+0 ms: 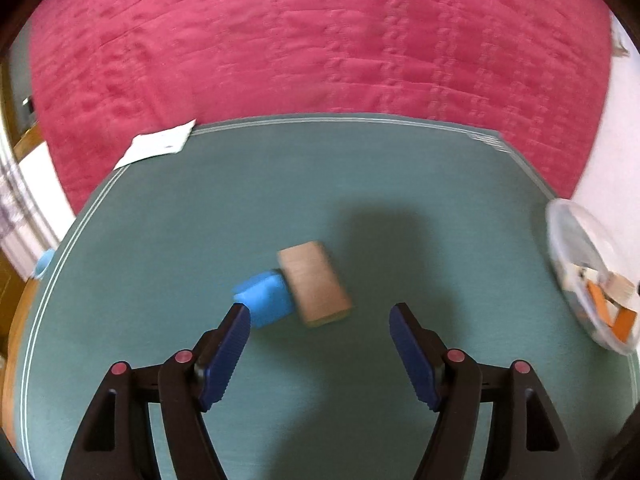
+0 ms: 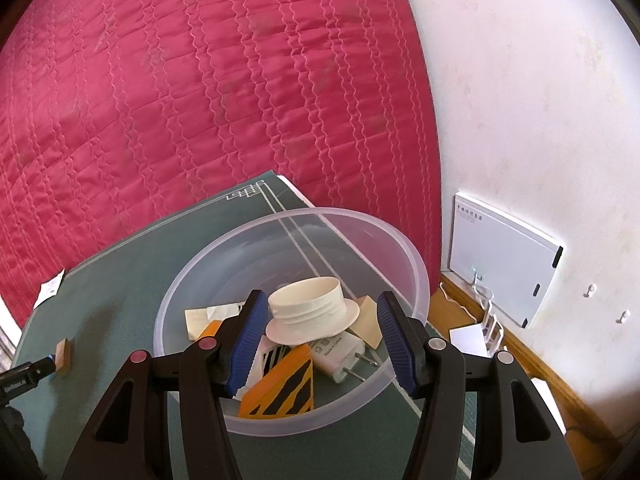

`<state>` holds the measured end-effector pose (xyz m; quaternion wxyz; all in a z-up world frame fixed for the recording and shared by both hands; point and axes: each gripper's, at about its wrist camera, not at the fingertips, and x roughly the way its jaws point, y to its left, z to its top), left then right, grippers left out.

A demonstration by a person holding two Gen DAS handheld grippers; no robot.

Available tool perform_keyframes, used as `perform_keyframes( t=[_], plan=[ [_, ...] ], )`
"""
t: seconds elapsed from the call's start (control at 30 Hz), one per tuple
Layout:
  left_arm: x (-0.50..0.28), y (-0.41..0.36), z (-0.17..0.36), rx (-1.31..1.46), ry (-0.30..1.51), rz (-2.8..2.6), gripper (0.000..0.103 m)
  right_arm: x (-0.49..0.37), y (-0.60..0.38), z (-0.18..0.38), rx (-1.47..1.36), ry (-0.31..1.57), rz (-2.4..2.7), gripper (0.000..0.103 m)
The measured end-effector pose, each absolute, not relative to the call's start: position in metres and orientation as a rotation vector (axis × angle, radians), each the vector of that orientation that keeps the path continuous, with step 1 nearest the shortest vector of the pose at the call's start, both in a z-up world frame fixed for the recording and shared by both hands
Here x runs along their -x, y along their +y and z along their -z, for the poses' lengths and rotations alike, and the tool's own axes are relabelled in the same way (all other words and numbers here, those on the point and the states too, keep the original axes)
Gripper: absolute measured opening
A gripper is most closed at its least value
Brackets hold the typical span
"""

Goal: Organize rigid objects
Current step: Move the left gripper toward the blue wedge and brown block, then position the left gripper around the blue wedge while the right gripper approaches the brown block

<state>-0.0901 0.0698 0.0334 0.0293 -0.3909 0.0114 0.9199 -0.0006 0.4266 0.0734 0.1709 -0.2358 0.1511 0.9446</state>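
On the green mat point(image 1: 200, 220), a blue block point(image 1: 266, 298) lies against a wooden block point(image 1: 314, 284). My left gripper point(image 1: 320, 314) is open just short of them, its left fingertip point(image 1: 240, 316) beside the blue block. The clear plastic bowl point(image 2: 292, 216) holds a white threaded cap point(image 2: 310, 312), a white charger plug point(image 2: 340, 354), an orange-and-black striped piece point(image 2: 286, 386) and wooden wedges point(image 2: 370, 326). My right gripper point(image 2: 322, 300) hovers open over the bowl, its fingers either side of the cap. In the right wrist view the wooden block point(image 2: 64, 354) shows at far left.
A pink quilted bed point(image 1: 320, 40) lies beyond the mat. A white paper slip point(image 1: 158, 144) sits at the mat's far left corner. The bowl point(image 1: 560, 240) stands at the mat's right edge. A white wall panel point(image 2: 500, 260) and cables lie right of the table.
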Motion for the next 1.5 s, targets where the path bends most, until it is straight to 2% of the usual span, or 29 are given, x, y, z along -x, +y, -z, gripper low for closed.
perform_keyframes(
  t=[0.4, 1.13, 1.23, 1.3, 1.37, 1.5],
  plan=[
    [0.104, 0.028, -0.022, 1.310, -0.021, -2.899, 0.077, -0.004, 0.401, -0.085, 0.681, 0.344, -2.732, 0.058],
    [0.128, 0.019, -0.008, 1.340, -0.055, -2.864, 0.080, -0.004, 0.302, -0.076, 0.925, 0.251, -2.972, 0.059],
    [0.126, 0.018, -0.007, 1.321, -0.065, -2.872, 0.073, 0.000, 0.289, -0.073, 0.968, 0.230, -2.998, 0.059],
    [0.124, 0.017, -0.008, 1.301, -0.074, -2.869, 0.060, 0.003, 0.282, -0.071, 0.996, 0.220, -3.010, 0.059],
    [0.123, 0.015, -0.008, 1.279, -0.089, -2.859, 0.052, 0.007, 0.273, -0.067, 1.043, 0.211, -3.025, 0.059],
    [0.121, 0.009, -0.010, 1.256, -0.153, -2.839, 0.042, 0.015, 0.259, -0.062, 1.122, 0.198, -3.050, 0.059]
  ],
)
